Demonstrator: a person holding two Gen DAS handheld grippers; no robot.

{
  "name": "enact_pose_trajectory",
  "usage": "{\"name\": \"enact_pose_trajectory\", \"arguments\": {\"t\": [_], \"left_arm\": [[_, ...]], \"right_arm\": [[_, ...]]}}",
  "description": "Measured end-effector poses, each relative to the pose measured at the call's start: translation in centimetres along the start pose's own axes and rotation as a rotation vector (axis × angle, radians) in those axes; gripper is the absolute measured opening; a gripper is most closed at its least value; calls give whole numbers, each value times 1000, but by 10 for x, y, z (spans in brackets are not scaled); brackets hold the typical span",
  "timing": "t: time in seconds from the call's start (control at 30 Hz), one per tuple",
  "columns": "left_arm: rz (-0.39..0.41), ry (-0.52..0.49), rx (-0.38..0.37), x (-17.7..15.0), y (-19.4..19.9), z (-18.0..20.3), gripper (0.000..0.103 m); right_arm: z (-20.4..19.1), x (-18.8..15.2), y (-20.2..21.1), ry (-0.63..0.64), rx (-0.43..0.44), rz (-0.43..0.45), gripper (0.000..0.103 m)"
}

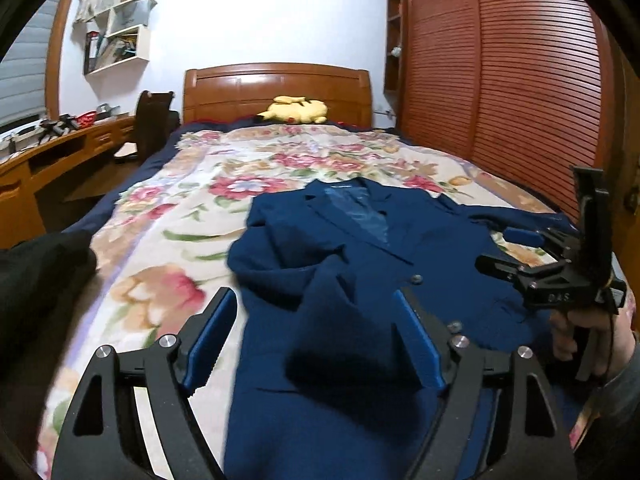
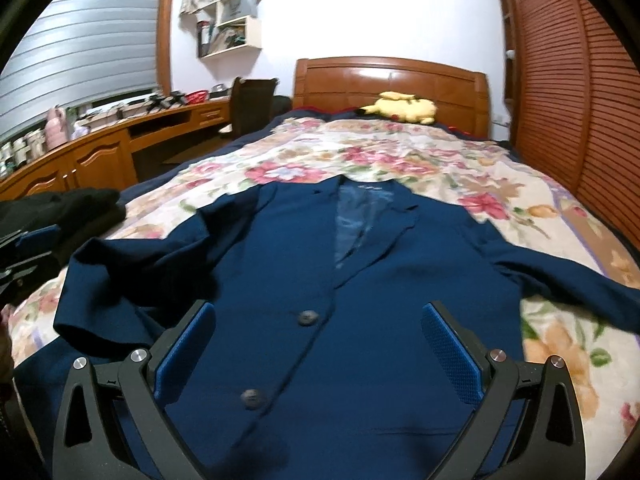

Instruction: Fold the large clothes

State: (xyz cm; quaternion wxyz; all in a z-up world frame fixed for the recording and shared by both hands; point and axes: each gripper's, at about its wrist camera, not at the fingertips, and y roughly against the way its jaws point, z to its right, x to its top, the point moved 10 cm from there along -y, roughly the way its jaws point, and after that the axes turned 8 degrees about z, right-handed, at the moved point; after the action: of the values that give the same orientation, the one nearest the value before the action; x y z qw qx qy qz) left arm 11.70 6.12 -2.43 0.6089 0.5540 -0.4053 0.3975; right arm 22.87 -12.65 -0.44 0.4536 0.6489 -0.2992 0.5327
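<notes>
A navy blue suit jacket [image 1: 360, 248] [image 2: 400, 264] lies front up on the floral blanket [image 1: 168, 216], collar toward the headboard. In the left wrist view one sleeve [image 1: 332, 320] is folded in over the jacket's front. It lies between the blue pads of my left gripper [image 1: 316, 340], which stand wide apart and do not press on it. My right gripper [image 2: 320, 348] is open above the buttoned front, with nothing gripped. It also shows in the left wrist view, where a hand [image 1: 580, 332] holds the right gripper [image 1: 504, 250] at the right. The other sleeve [image 2: 580, 288] stretches out to the right.
A yellow plush toy [image 1: 294, 110] lies by the wooden headboard [image 1: 276, 88]. Slatted wardrobe doors [image 1: 500, 60] run along the right of the bed. A desk [image 2: 100, 148] and a chair [image 2: 252, 100] stand to the left. A black garment [image 2: 80, 204] lies on the bed's left edge.
</notes>
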Motion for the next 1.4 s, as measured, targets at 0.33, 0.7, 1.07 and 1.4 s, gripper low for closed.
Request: {"name": "enact_pose_trajectory", "arguments": {"t": [0.33, 0.7, 1.07, 1.4], "left_arm": [[-1, 30, 77, -11, 7, -55, 81], [-34, 46, 141, -31, 3, -95, 81], [-49, 45, 137, -37, 0, -97, 81], [-45, 55, 105, -33, -4, -82, 81]], "right_arm": [[-51, -2, -14, 58, 147, -27, 95], [-88, -21, -27, 161, 261, -101, 92], [-91, -52, -44, 255, 324, -249, 76], [-89, -42, -29, 241, 387, -234, 4]]}}
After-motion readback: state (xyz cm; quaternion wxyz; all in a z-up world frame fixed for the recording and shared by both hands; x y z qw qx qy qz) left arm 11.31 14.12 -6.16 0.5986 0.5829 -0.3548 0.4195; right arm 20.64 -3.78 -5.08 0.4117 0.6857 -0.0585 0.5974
